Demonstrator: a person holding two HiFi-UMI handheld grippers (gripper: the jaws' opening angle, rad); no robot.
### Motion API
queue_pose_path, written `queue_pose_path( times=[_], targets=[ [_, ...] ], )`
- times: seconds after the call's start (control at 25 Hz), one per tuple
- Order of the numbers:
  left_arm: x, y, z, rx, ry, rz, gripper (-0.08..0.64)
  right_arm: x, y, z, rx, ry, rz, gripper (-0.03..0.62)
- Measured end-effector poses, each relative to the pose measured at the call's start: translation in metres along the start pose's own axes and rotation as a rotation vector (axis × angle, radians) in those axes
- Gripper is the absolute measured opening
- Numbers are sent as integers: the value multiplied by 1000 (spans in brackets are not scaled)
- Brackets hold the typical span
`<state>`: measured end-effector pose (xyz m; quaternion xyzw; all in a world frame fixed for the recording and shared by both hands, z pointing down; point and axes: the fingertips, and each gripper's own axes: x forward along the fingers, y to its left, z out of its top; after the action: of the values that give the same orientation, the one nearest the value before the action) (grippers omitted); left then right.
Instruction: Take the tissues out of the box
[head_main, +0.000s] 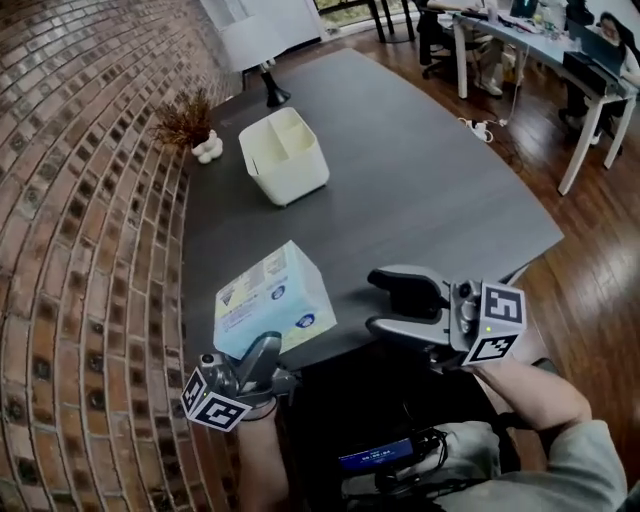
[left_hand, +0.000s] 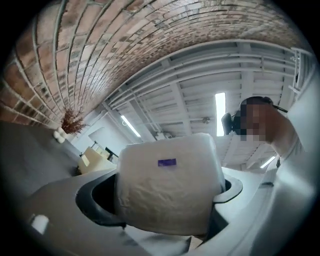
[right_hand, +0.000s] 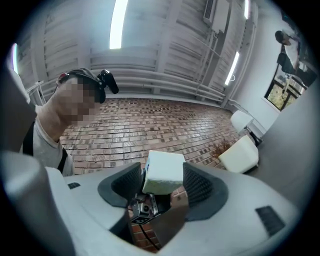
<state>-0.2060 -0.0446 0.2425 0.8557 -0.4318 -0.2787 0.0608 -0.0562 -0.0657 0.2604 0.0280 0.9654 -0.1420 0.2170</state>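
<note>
In the head view, a pale blue and white tissue box (head_main: 275, 300) is held up over the near edge of the dark table (head_main: 430, 190), with my left gripper (head_main: 266, 358) shut on its lower end. Seen from the left gripper view, the box (left_hand: 167, 185) fills the space between the jaws of that gripper (left_hand: 165, 200), its plain white side facing the camera. To the right of the box, apart from it, my right gripper (head_main: 398, 307) stands open and points at it. The right gripper view looks past the wide-apart jaws of the right gripper (right_hand: 162, 189) to the box (right_hand: 164, 172) beyond.
A cream bin (head_main: 285, 155) with a divider stands mid-table. Behind it are a dried plant (head_main: 185, 122), small white ornaments (head_main: 207, 148) and a lamp base (head_main: 273, 95). A brick wall (head_main: 80, 250) runs along the left. White desks (head_main: 560, 60) stand on the wooden floor at back right.
</note>
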Motion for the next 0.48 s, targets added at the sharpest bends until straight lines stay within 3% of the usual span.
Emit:
queue_pose_path(
  times=[0.2, 0.48],
  targets=[
    [-12, -26, -10, 29, -16, -92, 518, 2, 7, -4, -10, 29, 7, 275],
    [3, -34, -2, 63, -4, -145, 518, 1, 6, 0, -31, 46, 4, 274]
  ],
)
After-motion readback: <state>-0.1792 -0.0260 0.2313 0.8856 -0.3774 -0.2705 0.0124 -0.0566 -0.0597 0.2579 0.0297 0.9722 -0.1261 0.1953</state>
